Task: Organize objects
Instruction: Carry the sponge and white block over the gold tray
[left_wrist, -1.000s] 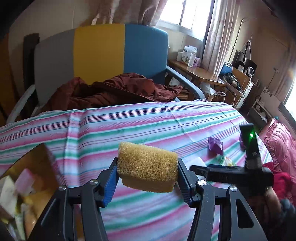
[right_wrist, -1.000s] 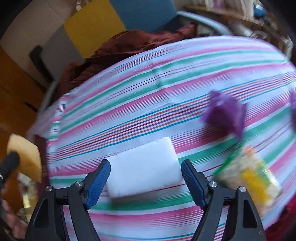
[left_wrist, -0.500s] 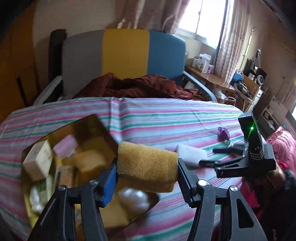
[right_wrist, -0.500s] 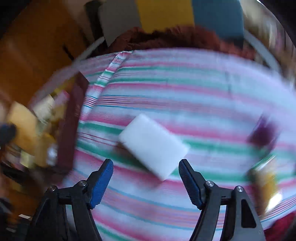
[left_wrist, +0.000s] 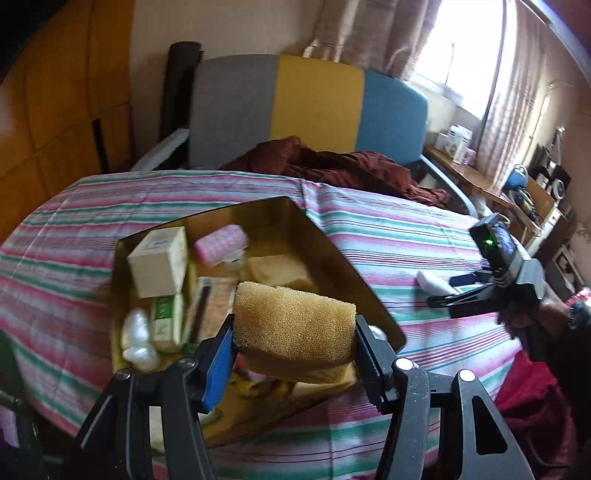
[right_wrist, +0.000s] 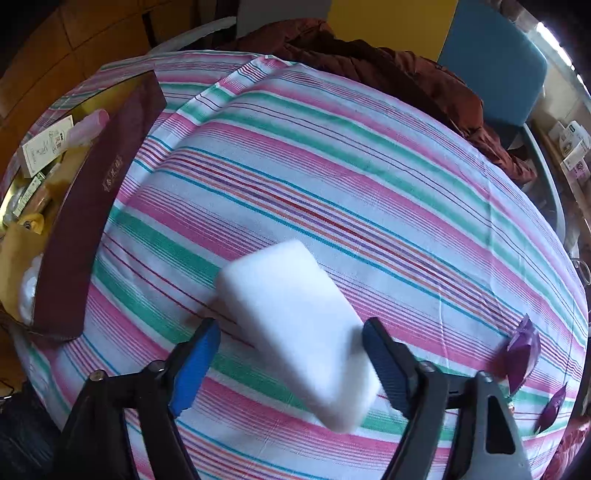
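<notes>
My left gripper (left_wrist: 294, 332) is shut on a yellow sponge (left_wrist: 295, 321) and holds it over the near end of an open gold tin box (left_wrist: 332, 254). The box holds small cartons, a pink roller, cotton balls and another sponge. A white sponge (right_wrist: 295, 332) lies slantwise on the striped tablecloth (right_wrist: 332, 177). My right gripper (right_wrist: 290, 332) points steeply down with the white sponge between its closing jaws; a gap shows at the blue left pad (right_wrist: 199, 354). In the left wrist view, the right gripper (left_wrist: 443, 291) stands at the right by the white sponge (left_wrist: 428, 280).
The box's maroon outer wall (right_wrist: 85, 206) lies left of the white sponge. Purple wrappers (right_wrist: 522, 350) lie at the table's right edge. Behind the table stands a grey, yellow and blue chair (left_wrist: 314, 99) with dark red cloth (left_wrist: 332, 162) on it.
My left gripper has carried the yellow sponge leftward until the box lies under it. My right gripper has rolled, and its jaws have narrowed around the white sponge.
</notes>
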